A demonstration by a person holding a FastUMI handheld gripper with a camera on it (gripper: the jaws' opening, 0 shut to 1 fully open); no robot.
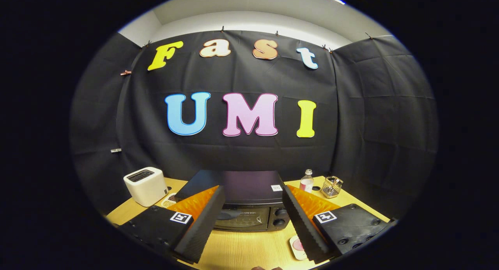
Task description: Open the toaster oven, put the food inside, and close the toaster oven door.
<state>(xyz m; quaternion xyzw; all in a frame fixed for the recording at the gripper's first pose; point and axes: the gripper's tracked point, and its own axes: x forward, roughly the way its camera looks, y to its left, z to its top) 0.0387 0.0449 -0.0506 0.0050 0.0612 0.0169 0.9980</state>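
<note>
Tool (pixel 253 223) wide open, gripping nothing, high above the desk (pixel 241 250). Oven (pixel 241 207) sits shut just ahead between the fingers; food (pixel 298 246) by the right one. Come in crooked and the door handle gets missed.

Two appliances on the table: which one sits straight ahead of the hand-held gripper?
The black toaster oven, framed between the open hand-held gripper fingers. The white toaster sits off to their left.

On your table: one of each kind, six things in all.
You have one toaster oven (pixel 249 202), one white toaster (pixel 146 185), one small bottle (pixel 307 181), one wire basket (pixel 331 186), one small plate (pixel 298 247) and one gripper (pixel 255 219), fingers spread apart on nothing.
</note>
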